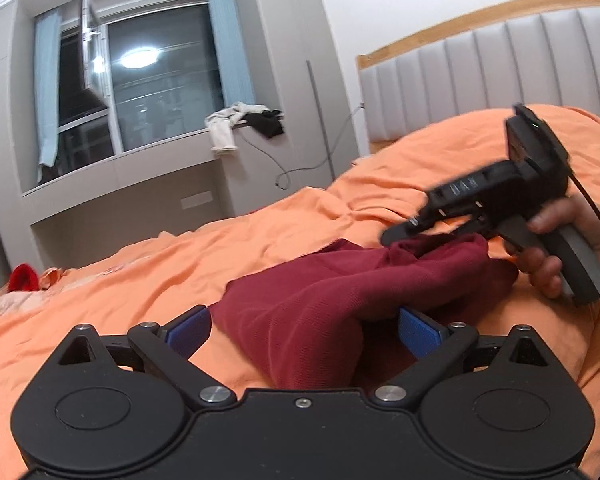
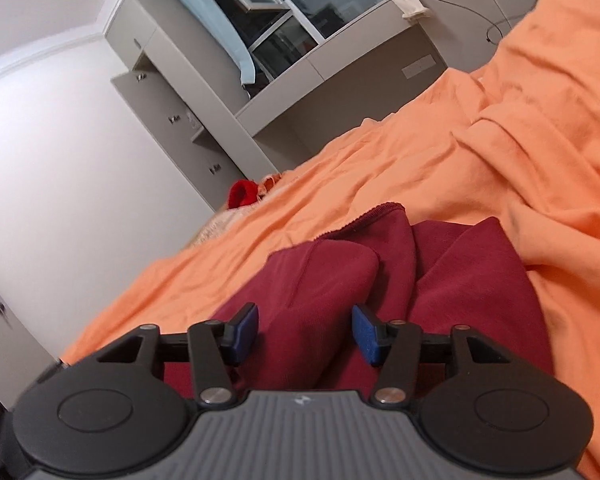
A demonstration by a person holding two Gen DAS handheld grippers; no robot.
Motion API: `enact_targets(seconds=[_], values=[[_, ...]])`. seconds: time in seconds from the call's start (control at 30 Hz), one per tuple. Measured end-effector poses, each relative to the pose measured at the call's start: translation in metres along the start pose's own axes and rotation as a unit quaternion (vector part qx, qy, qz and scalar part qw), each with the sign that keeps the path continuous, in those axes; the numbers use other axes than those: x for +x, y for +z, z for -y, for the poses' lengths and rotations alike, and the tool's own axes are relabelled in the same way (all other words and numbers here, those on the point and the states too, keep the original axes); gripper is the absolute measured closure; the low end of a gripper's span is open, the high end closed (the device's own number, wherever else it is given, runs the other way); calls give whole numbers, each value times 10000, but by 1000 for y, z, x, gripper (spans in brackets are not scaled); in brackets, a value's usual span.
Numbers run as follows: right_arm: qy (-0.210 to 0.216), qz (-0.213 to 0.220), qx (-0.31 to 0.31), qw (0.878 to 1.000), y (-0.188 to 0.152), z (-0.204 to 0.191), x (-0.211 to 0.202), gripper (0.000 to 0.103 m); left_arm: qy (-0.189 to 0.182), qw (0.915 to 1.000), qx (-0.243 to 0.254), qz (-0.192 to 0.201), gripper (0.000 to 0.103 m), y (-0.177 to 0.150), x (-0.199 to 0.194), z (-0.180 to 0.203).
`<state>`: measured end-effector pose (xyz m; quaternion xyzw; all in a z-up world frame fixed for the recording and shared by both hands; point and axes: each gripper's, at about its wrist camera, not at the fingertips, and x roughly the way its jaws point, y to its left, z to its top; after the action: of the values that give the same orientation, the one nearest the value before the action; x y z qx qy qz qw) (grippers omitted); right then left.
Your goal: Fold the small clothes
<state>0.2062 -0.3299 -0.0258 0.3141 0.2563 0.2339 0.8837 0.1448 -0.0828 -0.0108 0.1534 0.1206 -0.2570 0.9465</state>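
Left wrist view shows the left gripper (image 1: 304,330) with its jaws standing wide, the dark red garment (image 1: 340,292) bunched between them; neither blue pad visibly presses the cloth, so it looks released rather than gripped. Beyond the jaws and to their right, the right gripper (image 1: 416,232) hovers over the far end of the same garment, carried by a hand (image 1: 556,248). In the right wrist view its jaws are parted to a middling gap, a fold of red cloth lying between them but apart from both pads. The garment rests on the orange bedspread (image 2: 500,168), probably just laid down so that a fresh edge can be chosen for folding.
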Motion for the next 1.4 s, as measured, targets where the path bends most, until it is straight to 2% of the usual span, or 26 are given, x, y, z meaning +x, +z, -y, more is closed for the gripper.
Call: enact_targets(seconds=[0.13, 0.37, 0.43, 0.5, 0.53, 0.6, 0.7, 0.83, 0.93, 1.03, 1.07, 1.13, 1.17, 1.2, 1.27, 1.4], values=[[-91, -90, 83, 9999, 2, 5, 11, 39, 7, 9999, 85, -137, 11, -7, 6, 3], [-481, 70, -164, 9987, -11, -6, 12, 64, 105, 9990, 238, -354, 29, -11, 11, 10], [-566, 107, -236, 9981, -14, -7, 13, 69, 37, 9991, 240, -349, 37, -11, 11, 10], [-650, 157, -356, 9971, -14, -12, 13, 79, -13, 9990, 244, -362, 50, -11, 12, 11], [-692, 187, -445, 9964, -14, -14, 12, 81, -8, 9990, 272, -363, 52, -11, 12, 12], [-827, 310, -729, 9934, -10, -23, 9, 92, 73, 9987, 388, -336, 56, -12, 11, 17], [-988, 563, -1191, 9863, -1, -38, -2, 95, -15, 9985, 469, -270, 57, -9, 15, 21], [-1095, 1016, -1157, 9820, 14, -41, -23, 103, -257, 9974, 633, -235, 57, -1, 22, 30], [-1209, 1084, -891, 9827, 19, -26, -31, 103, -267, 9958, 833, -273, 57, 0, 29, 36], [-1071, 629, -643, 9902, 13, -12, -21, 102, -215, 9953, 899, -293, 57, -4, 29, 37], [-1058, 513, -645, 9910, 9, -10, -17, 98, -203, 9953, 899, -298, 57, -5, 29, 38], [-968, 292, -706, 9924, 3, -12, -8, 97, -189, 9956, 868, -299, 57, -6, 28, 38], [-935, 216, -727, 9927, 1, -12, -5, 93, -188, 9957, 852, -296, 57, -6, 27, 37], [-896, 134, -748, 9931, -1, -14, -2, 82, -182, 9958, 843, -291, 57, -6, 27, 37], [-868, -47, -784, 9931, -6, -15, 5, 66, -163, 9958, 854, -282, 57, -7, 26, 37], [-907, -131, -839, 9922, -9, -15, 9, 66, -115, 9959, 845, -288, 57, -7, 26, 38]])
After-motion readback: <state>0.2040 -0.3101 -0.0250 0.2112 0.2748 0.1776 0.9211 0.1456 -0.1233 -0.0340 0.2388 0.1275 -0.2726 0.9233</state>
